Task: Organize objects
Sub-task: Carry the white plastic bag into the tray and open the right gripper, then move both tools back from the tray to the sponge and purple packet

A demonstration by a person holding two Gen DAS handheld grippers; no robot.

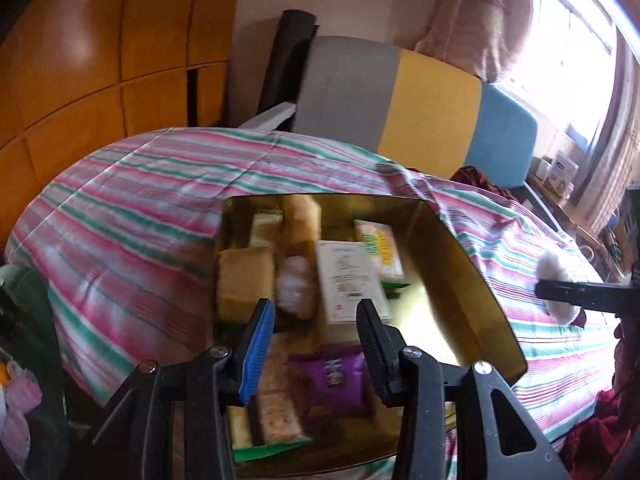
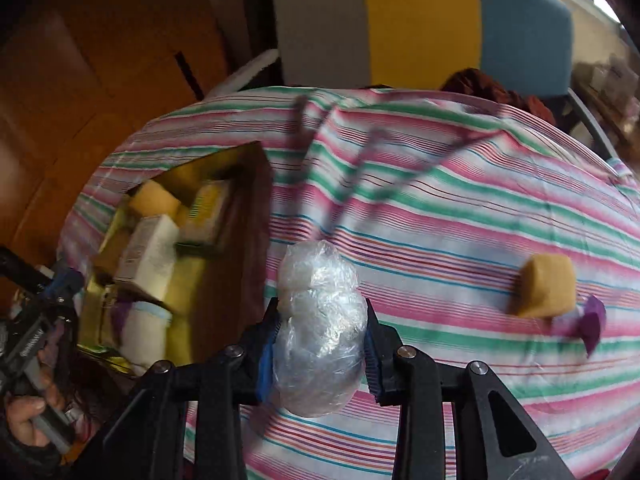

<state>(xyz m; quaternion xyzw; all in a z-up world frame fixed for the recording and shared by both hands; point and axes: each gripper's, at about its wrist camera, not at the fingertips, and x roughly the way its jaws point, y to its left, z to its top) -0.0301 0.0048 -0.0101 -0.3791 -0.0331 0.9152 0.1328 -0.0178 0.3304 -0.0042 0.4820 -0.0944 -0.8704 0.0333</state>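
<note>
A gold-lined box (image 1: 472, 280) lies on the striped bedspread (image 1: 132, 208). It holds a white carton (image 1: 348, 280), a purple packet (image 1: 336, 372), a yellow sponge (image 1: 244, 280) and a plastic-wrapped white wad (image 1: 294, 280). My left gripper (image 1: 316, 320) hovers over the box, open, with nothing between its fingers. My right gripper (image 2: 320, 320) is shut on a clear plastic bag of white stuffing (image 2: 320, 332), held above the bedspread to the right of the box (image 2: 248, 240). On the cover at the right lie a yellow sponge (image 2: 546, 292) and a purple packet (image 2: 592, 320).
A grey, yellow and blue seat back (image 1: 420, 100) stands behind the bed, with wooden cupboard doors (image 1: 100, 60) at the left and a bright window (image 1: 568, 20) at the right. Dark red cloth (image 1: 600, 420) lies at the bed's right edge. Blurred thin dark strands (image 2: 348, 184) cross the cover.
</note>
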